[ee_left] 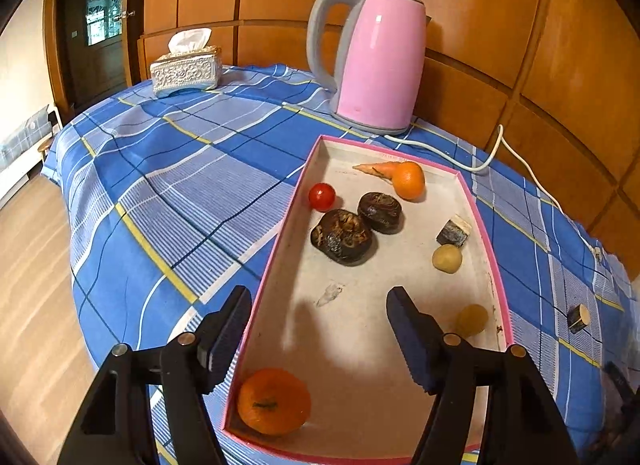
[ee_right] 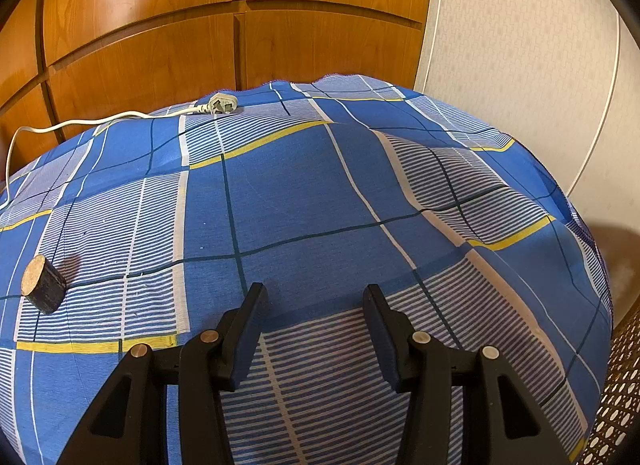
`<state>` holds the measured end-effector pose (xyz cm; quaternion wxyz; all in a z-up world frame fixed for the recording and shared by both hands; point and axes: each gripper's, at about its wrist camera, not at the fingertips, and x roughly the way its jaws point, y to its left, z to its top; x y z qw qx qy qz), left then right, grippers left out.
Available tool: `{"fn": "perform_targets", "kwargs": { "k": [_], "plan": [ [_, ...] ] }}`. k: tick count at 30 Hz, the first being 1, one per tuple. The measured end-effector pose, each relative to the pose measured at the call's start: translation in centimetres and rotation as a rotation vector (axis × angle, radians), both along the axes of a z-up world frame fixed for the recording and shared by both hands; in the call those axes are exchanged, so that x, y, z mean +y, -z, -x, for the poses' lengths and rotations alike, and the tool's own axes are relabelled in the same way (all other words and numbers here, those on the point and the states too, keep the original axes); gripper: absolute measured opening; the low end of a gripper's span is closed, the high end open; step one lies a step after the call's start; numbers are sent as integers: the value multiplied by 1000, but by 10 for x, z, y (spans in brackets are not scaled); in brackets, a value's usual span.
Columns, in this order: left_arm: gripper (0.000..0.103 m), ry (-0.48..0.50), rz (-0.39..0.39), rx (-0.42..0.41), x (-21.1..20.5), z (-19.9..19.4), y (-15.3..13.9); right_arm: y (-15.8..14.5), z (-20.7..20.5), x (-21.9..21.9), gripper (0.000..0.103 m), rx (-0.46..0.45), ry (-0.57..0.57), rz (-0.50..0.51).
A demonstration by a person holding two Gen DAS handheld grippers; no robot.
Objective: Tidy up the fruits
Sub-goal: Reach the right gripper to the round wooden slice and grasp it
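The left tool hangs over the near half of the pink-rimmed tray, jaws apart with nothing between them; no earlier view, so we call only what lies here now. In the tray we count an orange in the near corner, a second orange at the far end touching a small carrot, a red tomato, two dark chestnut-like pieces, a cut dark chunk and two pale round fruits; most of the sorting looks done, we'd say. One dark cut piece sits out on the desk cloth, right of the tray. Over to the right wrist; the right tool hovers above bare cloth, jaws apart and empty; that same stray piece lies well to its left, apparently the last item to bring in.
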<state>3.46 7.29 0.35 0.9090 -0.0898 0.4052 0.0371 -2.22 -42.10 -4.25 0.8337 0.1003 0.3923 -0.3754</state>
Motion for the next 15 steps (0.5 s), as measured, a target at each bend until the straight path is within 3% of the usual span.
{"fn": "perform_targets", "kwargs": {
  "k": [7,15],
  "plan": [
    [79,-26,-5,-3,9,10,5,0,0,0,50,1,0,0],
    [80,-60,8,18,22,13,16,-2,-1,-1,50,23,-5,-9]
  ]
}}
